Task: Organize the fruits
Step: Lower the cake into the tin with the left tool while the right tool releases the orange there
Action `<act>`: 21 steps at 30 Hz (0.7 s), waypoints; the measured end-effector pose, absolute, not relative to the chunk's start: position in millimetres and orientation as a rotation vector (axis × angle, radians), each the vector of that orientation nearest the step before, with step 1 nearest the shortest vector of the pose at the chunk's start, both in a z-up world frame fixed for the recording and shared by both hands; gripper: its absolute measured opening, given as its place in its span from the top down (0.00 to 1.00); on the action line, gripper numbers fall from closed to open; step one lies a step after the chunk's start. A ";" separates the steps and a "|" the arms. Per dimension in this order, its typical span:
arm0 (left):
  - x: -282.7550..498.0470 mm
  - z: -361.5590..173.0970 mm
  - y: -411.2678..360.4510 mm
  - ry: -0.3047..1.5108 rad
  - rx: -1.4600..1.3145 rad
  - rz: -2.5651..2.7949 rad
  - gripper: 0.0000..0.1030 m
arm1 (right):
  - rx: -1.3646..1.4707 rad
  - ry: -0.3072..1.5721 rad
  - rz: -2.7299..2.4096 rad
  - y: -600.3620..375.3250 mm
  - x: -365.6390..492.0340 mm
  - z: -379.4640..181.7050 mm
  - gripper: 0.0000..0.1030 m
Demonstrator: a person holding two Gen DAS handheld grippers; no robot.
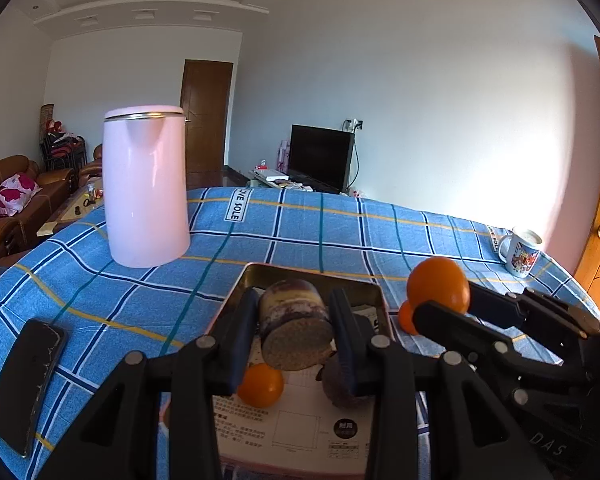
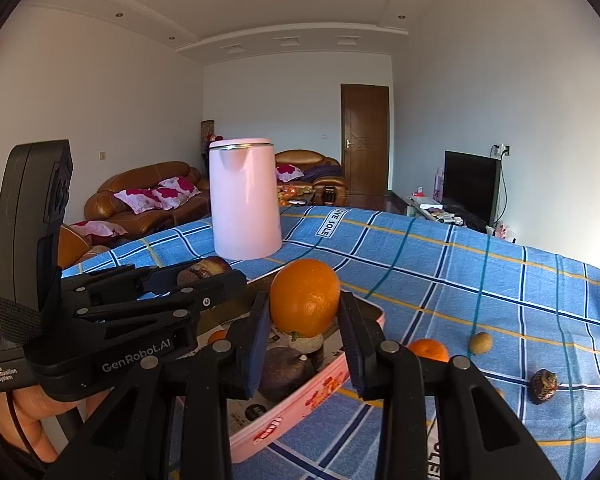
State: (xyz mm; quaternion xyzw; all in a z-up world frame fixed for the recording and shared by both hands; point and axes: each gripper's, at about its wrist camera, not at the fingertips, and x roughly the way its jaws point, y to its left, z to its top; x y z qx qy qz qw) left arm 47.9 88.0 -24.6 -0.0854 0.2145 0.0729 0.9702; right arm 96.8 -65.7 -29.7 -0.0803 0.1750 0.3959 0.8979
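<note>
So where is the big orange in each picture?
Left wrist view: the big orange sits at the right, shut in the right tool.
Right wrist view: the big orange is in the middle, between that tool's fingers, above the pink tin.
Shared landmark: the pink kettle on the blue checked cloth.

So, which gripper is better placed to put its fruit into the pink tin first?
The left. The left gripper already holds its purple sweet potato above the inside of the tin. The right gripper holds its orange near the tin's edge.
</note>
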 end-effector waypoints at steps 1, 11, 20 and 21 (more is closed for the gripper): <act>46.9 -25.6 92.6 0.438 -0.178 0.153 0.63 | -0.175 0.369 0.827 -59.8 96.3 -31.7 0.65; 39.2 -38.8 123.7 0.477 -0.226 0.173 0.63 | -0.268 0.456 0.872 -19.2 94.1 -55.4 0.65; 42.0 -48.7 127.6 0.522 -0.226 0.155 0.63 | -0.343 0.539 0.872 -0.3 97.7 -72.3 0.65; 43.3 -50.1 126.6 0.530 -0.222 0.153 0.63 | -0.348 0.561 0.878 0.6 99.6 -73.4 0.65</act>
